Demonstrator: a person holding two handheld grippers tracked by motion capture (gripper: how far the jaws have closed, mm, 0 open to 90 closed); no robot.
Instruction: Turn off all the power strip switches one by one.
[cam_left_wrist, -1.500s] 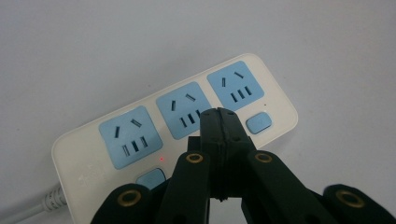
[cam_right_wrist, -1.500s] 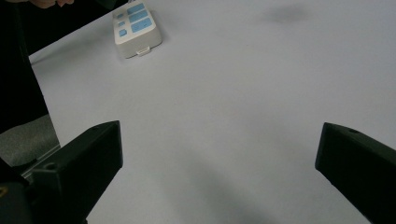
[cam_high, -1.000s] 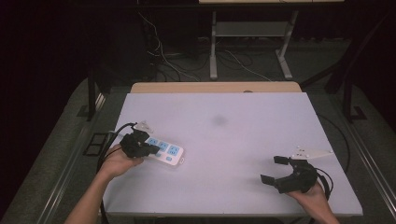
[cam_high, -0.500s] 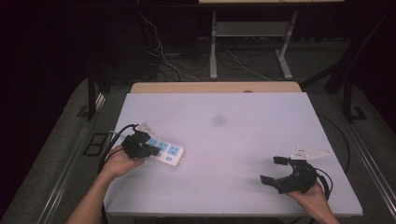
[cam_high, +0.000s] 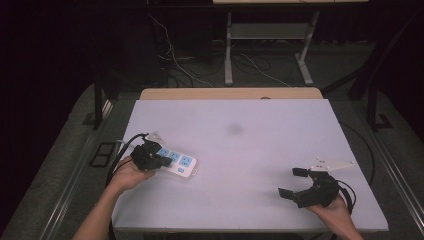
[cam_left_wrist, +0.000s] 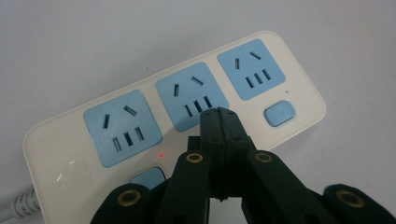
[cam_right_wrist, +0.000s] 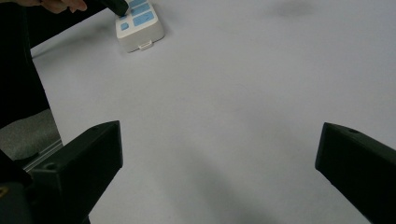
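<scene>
Meanwhile, the white counter (cam_high: 260, 150) carried both forearms, which reached in from its near edge. At its left side the left tool (cam_high: 161, 159) pointed down over the power strip (cam_high: 181, 163), jaws pressed together with nothing between them, tips over the middle socket. Near the right corner, the right tool (cam_high: 292, 183) hovered with jaws spread wide and empty. That strip was white, with three blue sockets, blue buttons and a red light.
</scene>
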